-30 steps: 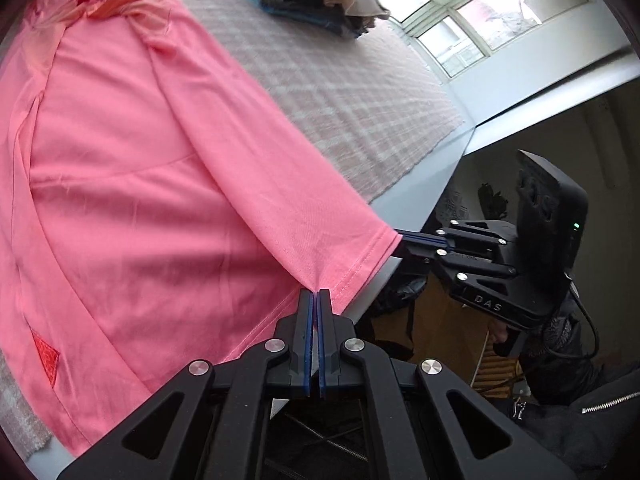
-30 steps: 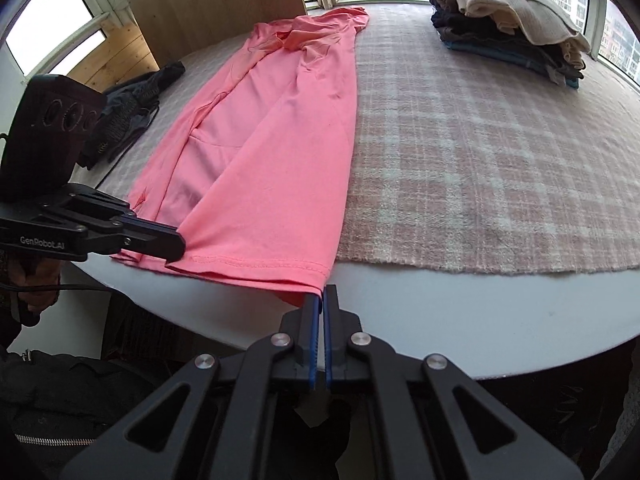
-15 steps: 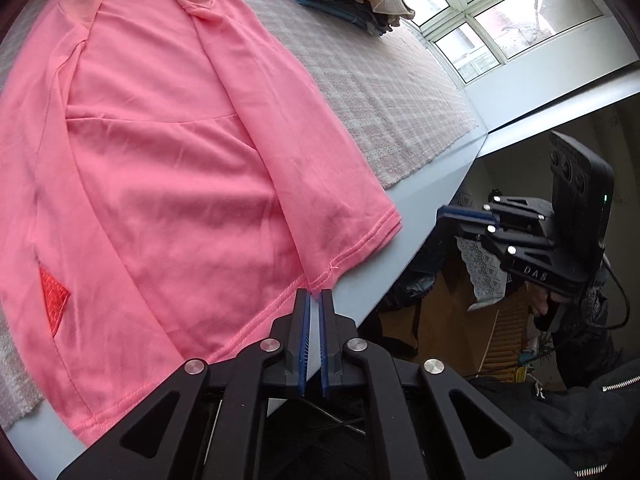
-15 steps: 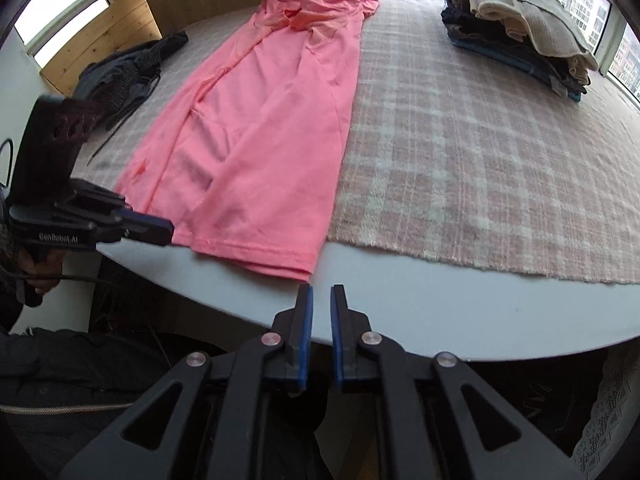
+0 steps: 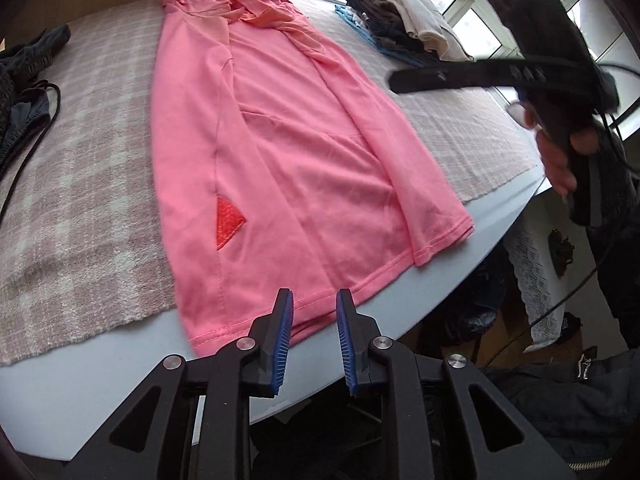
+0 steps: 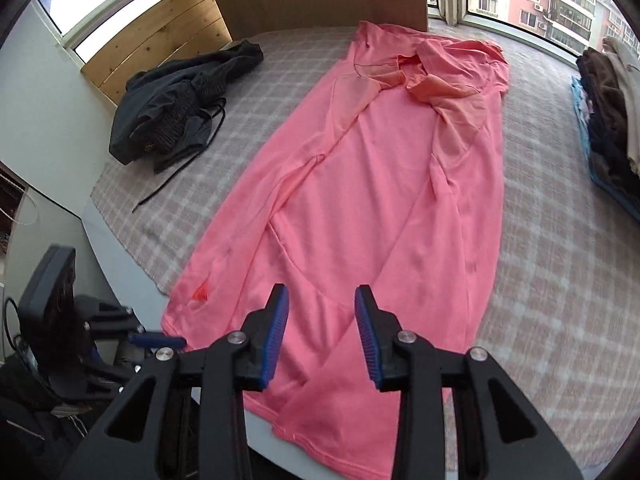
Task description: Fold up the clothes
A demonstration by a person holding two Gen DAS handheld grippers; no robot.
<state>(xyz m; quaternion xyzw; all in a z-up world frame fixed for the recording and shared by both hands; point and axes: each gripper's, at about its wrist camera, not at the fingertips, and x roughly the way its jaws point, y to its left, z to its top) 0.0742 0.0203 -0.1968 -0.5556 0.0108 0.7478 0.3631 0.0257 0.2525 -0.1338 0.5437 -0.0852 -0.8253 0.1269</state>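
Pink shirt (image 5: 288,152) lies lengthwise on the checked cloth (image 5: 80,208) covering the table (image 5: 80,368), collar toward the far window edge, hem reaching past the cloth onto the bare near edge. The left gripper (image 5: 314,338) hovers over the hem, its jaws just opened to a narrow gap with nothing between them. The right gripper (image 6: 322,334), held in a person's hand (image 5: 560,152), hangs above the shirt's lower half, jaws just parted wider, also empty. A dark garment (image 6: 184,96) sits at the far left corner, a folded stack (image 5: 400,28) at the far right.
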